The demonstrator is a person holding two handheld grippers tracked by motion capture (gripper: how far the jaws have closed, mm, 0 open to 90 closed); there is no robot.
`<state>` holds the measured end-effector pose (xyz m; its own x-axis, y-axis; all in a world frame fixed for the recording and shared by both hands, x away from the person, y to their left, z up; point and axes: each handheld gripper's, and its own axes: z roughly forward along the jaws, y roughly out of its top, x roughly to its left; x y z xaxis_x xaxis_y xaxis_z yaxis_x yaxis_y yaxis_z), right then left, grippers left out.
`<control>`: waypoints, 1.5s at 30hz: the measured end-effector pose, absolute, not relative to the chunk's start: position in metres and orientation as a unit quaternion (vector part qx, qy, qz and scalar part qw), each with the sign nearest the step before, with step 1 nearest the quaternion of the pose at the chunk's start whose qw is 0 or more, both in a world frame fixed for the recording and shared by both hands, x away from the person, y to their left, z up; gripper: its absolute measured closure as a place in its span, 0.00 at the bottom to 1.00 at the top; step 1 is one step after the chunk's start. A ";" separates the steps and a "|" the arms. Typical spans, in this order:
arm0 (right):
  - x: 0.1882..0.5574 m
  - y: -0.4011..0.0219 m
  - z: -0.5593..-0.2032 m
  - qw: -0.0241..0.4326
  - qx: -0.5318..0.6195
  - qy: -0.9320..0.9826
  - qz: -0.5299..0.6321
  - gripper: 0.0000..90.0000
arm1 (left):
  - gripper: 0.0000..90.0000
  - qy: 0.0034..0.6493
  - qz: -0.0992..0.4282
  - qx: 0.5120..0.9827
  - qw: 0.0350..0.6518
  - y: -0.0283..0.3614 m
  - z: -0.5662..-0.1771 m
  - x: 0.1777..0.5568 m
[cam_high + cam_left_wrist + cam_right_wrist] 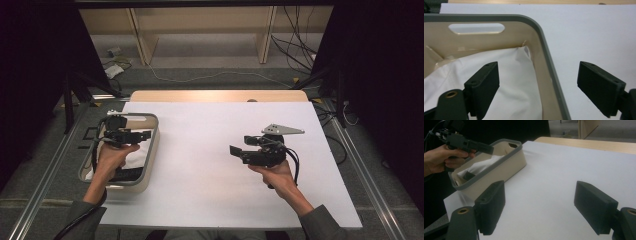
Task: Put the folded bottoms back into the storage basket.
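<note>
Your left gripper hovers spread and empty over the beige grey-rimmed plastic bin, white cloth inside; right gripper waits spread above the white surface.

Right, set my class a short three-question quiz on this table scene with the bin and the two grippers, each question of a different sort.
1. True or false: the white cloth lies inside the beige bin.
2. Which gripper is above the bin? A) the left gripper B) the right gripper C) both
3. Fill in the missing word: the jaws of the right gripper stand ____, with nothing between them.

Key
1. True: the cloth sits in the bin, against its inner wall.
2. A: the left gripper is over the bin, while the right gripper is out over the white tabletop.
3. Open.
</note>
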<state>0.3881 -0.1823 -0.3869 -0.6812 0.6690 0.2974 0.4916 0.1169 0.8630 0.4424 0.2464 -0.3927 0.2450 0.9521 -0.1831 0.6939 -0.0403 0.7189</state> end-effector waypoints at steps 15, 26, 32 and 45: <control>0.382 -0.190 -0.391 0.090 0.392 0.735 0.546 0.27 | 0.18 0.549 0.188 0.703 0.411 0.224 -0.395 0.422; 0.379 -0.194 -0.393 0.095 0.393 0.729 0.552 0.24 | 0.18 0.529 0.184 0.698 0.447 0.216 -0.394 0.407; 0.377 -0.196 -0.392 0.102 0.392 0.725 0.557 0.22 | 0.18 0.517 0.180 0.696 0.464 0.211 -0.395 0.400; 0.373 -0.199 -0.394 0.107 0.388 0.722 0.563 0.20 | 0.18 0.493 0.163 0.693 0.500 0.200 -0.398 0.386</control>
<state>0.3734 -0.1988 -0.3943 -0.6754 0.6814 0.2818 0.4399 0.0657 0.8956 0.3862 0.1999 -0.3977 0.4609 0.8461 -0.2676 0.5210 -0.0138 0.8535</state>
